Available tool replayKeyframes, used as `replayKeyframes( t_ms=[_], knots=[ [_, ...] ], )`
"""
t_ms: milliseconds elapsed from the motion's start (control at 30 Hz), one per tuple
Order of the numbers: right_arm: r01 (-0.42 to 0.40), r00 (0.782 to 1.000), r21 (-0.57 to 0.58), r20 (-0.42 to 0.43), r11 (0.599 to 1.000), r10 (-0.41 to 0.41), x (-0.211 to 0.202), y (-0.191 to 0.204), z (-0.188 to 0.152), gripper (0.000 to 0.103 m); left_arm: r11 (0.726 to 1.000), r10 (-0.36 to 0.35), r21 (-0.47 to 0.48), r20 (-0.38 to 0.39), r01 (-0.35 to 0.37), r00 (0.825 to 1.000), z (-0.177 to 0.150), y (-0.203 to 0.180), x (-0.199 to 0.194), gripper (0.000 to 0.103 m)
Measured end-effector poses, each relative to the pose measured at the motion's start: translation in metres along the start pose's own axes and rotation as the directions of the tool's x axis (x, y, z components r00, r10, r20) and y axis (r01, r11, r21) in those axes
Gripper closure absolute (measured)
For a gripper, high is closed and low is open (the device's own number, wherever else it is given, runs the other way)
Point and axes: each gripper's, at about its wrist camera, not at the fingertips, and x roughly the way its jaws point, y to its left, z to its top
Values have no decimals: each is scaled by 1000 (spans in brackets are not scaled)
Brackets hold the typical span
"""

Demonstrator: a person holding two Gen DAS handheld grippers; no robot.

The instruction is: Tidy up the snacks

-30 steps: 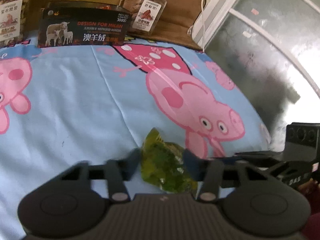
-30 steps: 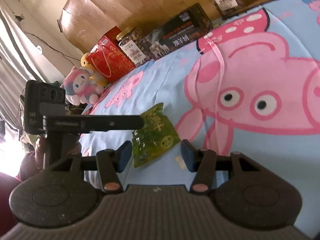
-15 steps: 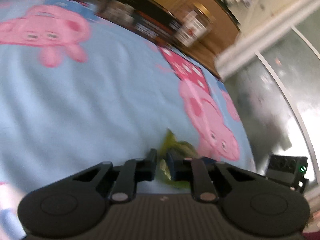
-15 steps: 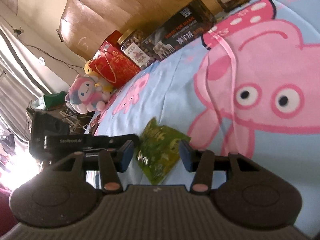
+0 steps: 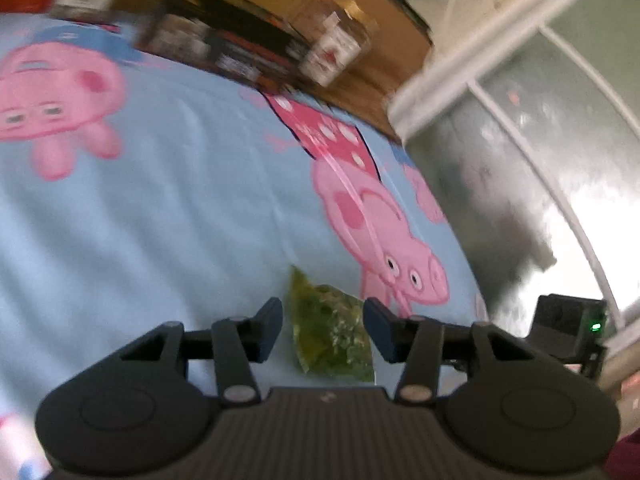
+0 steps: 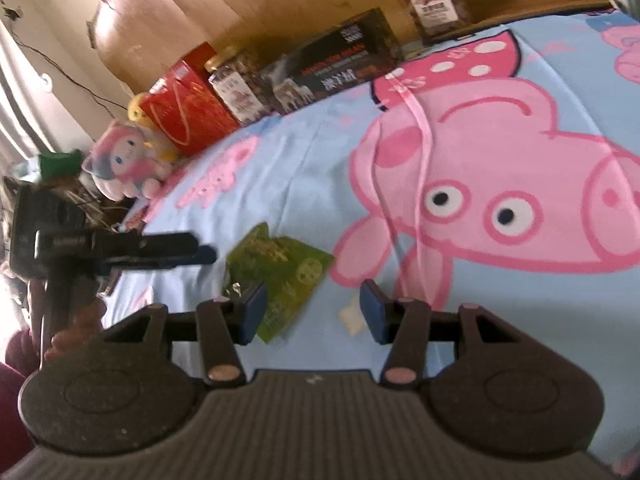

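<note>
We see left gripper jaws opening after pinching shut on the green snack packet; packet now lies loose between the pads, view rolled.

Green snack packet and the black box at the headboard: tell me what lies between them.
Only bare blue cartoon-pig bedsheet lies between the green snack packet and the black box; the right wrist view shows it best.
</note>
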Motion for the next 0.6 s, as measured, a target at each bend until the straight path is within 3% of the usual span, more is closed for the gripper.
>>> replayKeyframes(
  t_ms=[33,100,167,300,467,600],
  knots=[
    [7,1000,3,-2,1000,-7,0,2,-2,49,1000,8,7,-30,-8,1000,2,-2,10,62],
    [9,1000,15,0,1000,-9,1,3,-4,49,999,28,45,-51,-26,998,3,-9,23,86],
    [-6,1000,33,-5,999,6,1,3,-6,49,999,0,48,-65,3,998,1,-12,29,89],
    [-30,999,52,-13,998,31,4,2,-5,49,999,25,45,-12,-25,1000,-7,-10,16,90],
    [-74,997,43,-9,996,74,15,4,1,49,992,44,-125,85,-33,995,-17,33,-23,90],
    [-152,988,3,-36,988,152,40,18,7,48,947,28,-319,186,33,982,-34,75,-51,90]
  ],
)
